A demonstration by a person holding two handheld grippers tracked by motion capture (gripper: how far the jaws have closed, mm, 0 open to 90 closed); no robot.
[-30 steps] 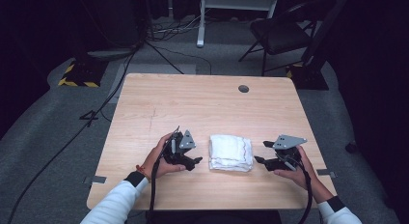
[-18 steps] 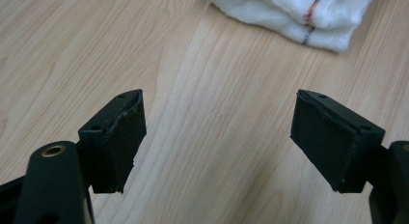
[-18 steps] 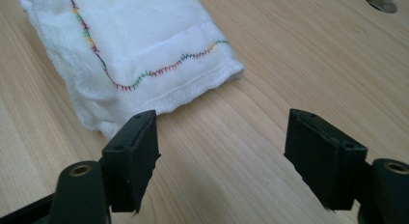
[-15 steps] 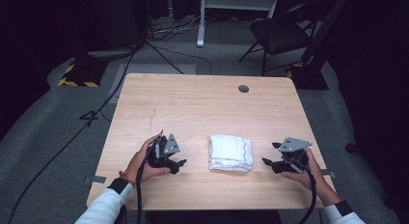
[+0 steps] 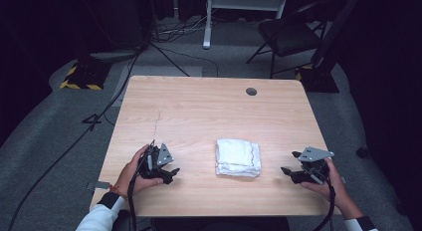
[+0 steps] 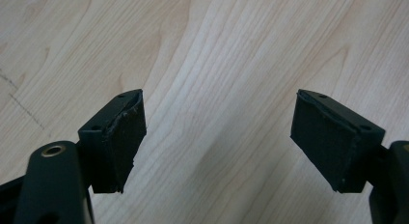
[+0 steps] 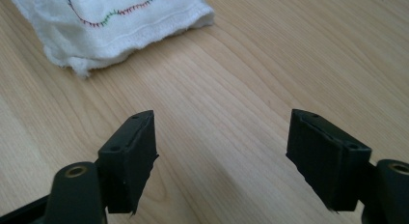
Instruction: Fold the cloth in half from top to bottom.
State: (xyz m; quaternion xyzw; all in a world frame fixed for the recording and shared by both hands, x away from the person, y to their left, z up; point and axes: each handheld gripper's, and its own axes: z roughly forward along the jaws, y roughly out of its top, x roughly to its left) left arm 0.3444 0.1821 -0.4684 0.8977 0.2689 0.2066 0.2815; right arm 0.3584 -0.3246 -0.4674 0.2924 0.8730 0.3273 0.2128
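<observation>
A folded white cloth with a coloured stitched seam lies flat on the wooden table, near the front and right of centre. My left gripper sits well to the left of it in a hand, its jaws open over bare wood. My right gripper is held to the right of the cloth and points at it. Its jaws have just been opening and stand wide with nothing between them. In the right gripper view the cloth lies ahead at the upper left, clear of the jaws.
A dark round grommet is set in the table near its far right edge. Beyond the table stand a black chair, a white frame and a yellow-and-black striped base, with cables on the floor.
Both hands have drawn away from the cloth: the left one to the left, the right one to the right. The cloth has stayed in place.
</observation>
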